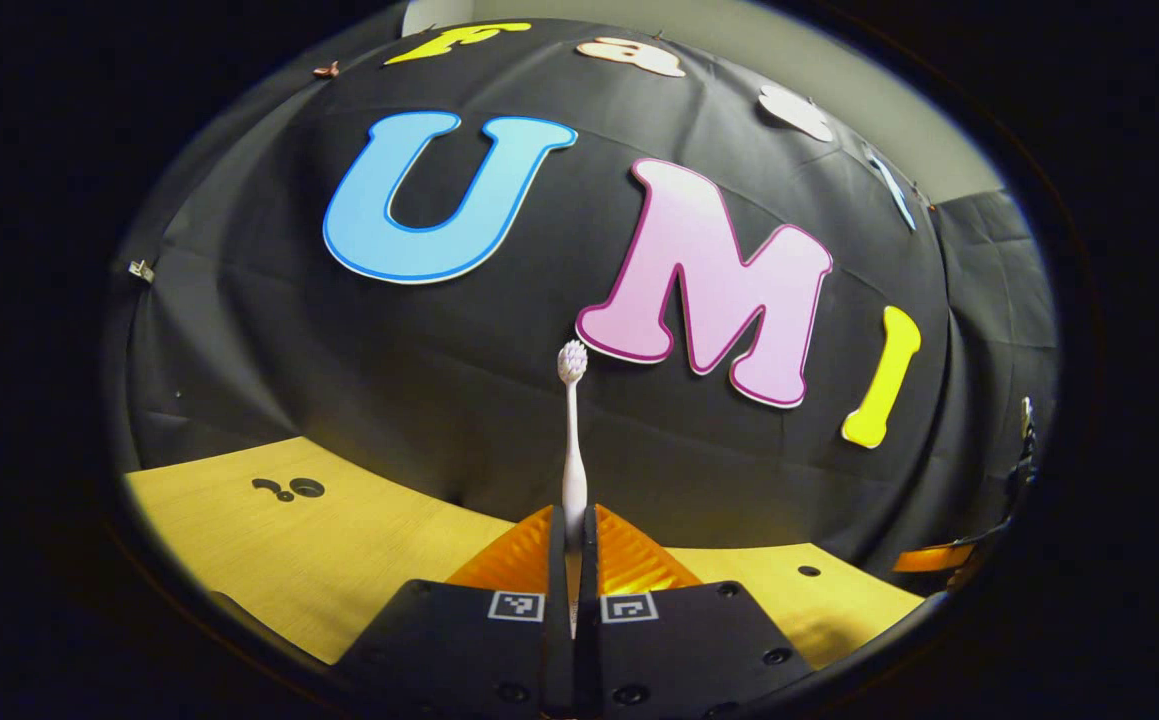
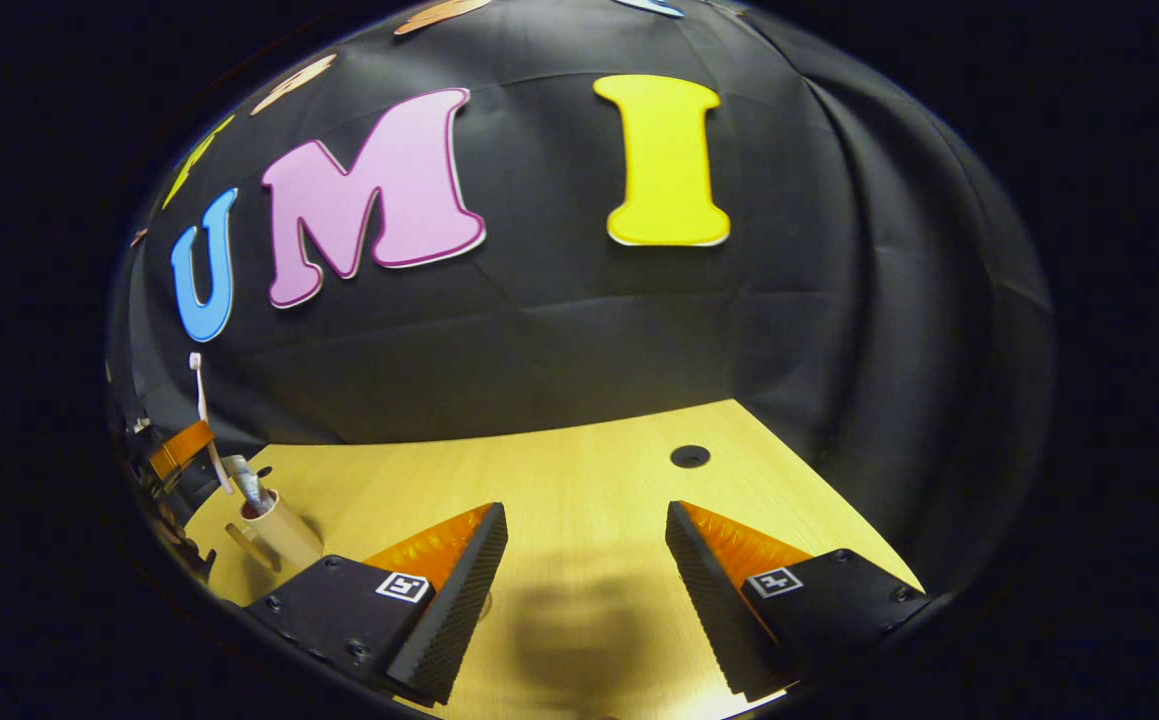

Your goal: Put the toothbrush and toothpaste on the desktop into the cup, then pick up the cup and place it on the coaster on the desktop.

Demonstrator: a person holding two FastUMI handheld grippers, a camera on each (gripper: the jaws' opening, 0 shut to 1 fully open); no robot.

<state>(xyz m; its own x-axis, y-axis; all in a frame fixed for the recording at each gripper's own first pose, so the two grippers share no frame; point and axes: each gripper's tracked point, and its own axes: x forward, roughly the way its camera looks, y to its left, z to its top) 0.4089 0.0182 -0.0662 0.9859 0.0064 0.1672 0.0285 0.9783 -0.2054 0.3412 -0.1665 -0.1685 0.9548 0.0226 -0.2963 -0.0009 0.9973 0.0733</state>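
The left gripper (image 1: 573, 545) clamps the white plastic toothbrush (image 1: 572, 440) upright at centre frame, above the beige cup (image 2: 279, 535) already holding the toothpaste tube (image 2: 245, 487) at lower left, while the right gripper (image 2: 584, 560) stands wide, coaster step remaining.

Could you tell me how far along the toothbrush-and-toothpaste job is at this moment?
Done: the toothpaste already stands in the cup. In hand: the left hand-held gripper grips the toothbrush, head up, above the cup. Left: dropping it in, then moving the cup onto the coaster. The right hand-held gripper hangs open.
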